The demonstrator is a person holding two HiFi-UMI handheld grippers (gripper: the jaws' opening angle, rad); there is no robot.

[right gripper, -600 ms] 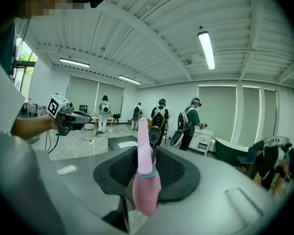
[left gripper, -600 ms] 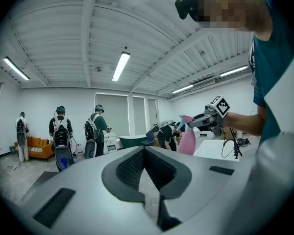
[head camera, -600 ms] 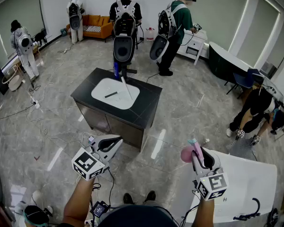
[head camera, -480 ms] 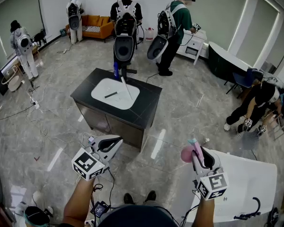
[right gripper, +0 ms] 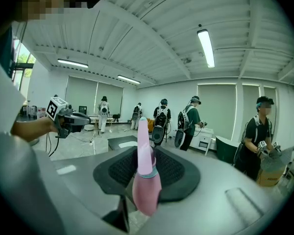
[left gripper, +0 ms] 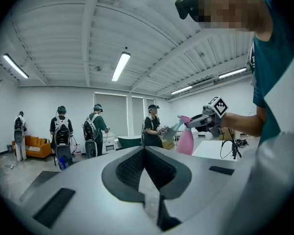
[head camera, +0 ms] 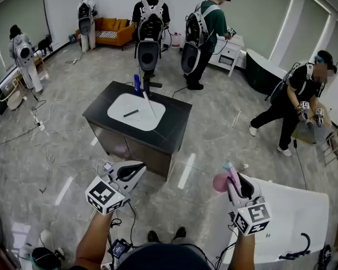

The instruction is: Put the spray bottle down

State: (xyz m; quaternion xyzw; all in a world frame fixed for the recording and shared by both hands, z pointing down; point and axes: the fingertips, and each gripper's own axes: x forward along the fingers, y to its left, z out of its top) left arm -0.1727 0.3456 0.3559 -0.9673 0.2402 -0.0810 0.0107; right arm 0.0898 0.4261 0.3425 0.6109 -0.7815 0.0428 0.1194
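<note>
Your right gripper [head camera: 233, 180] clamps the pink plastic spray bottle [head camera: 220, 182] in mid-air beside the white table's [head camera: 296, 210] edge, hardly moved in the last half-second. Your left gripper [head camera: 138, 167] hangs closed and empty. The set-down, it seems, has not begun.

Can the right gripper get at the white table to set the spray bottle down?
Probably yes: the right gripper, shut on the spray bottle, hangs by the white table, its edge bare, nothing between.

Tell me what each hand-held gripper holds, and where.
The right hand-held gripper holds the pink spray bottle at its neck; the left hand-held gripper holds nothing.
</note>
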